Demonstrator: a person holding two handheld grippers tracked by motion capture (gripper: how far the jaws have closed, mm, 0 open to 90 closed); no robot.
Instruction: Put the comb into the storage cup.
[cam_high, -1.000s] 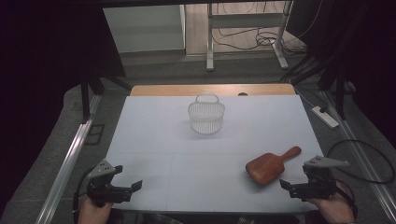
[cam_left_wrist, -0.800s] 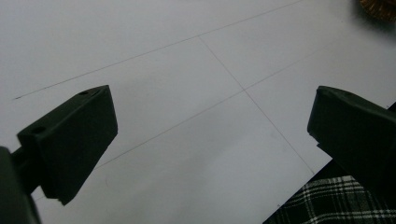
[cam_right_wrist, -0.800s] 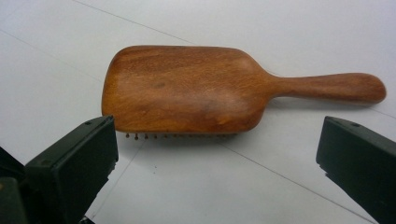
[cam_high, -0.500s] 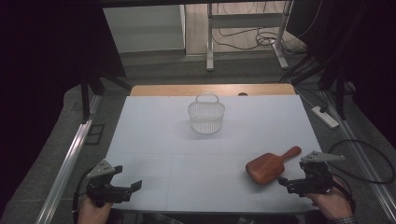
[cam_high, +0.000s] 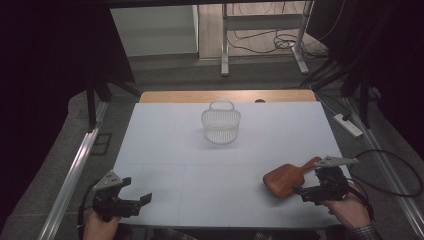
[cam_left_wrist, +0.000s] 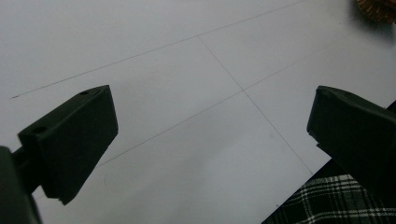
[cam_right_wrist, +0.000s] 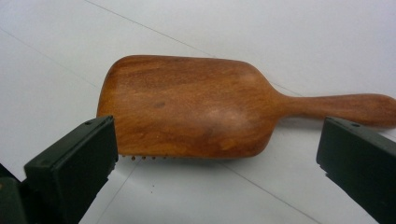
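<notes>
A brown wooden paddle hairbrush (cam_high: 286, 177) (cam_right_wrist: 187, 105) lies bristles down on the white table near the front right, handle pointing to the far right. My right gripper (cam_high: 299, 190) (cam_right_wrist: 217, 154) is open just in front of the brush head, jaws wide on either side and nothing between them. At the front left corner my left gripper (cam_high: 145, 200) (cam_left_wrist: 210, 140) stands open over bare table. A white wire basket (cam_high: 221, 123) with a handle sits upright at the table's far middle.
The white table sheet (cam_high: 175, 150) ends in a wooden strip (cam_high: 175, 96) at the far edge. A metal rail (cam_high: 75, 170) runs along the left side. A power strip (cam_high: 348, 125) and a black cable (cam_high: 395, 170) lie to the right. Plaid cloth (cam_left_wrist: 336, 203) shows below the table edge.
My right gripper has moved left and forward, closing in on the hairbrush head. The left gripper, the brush and the basket have stayed in place.
</notes>
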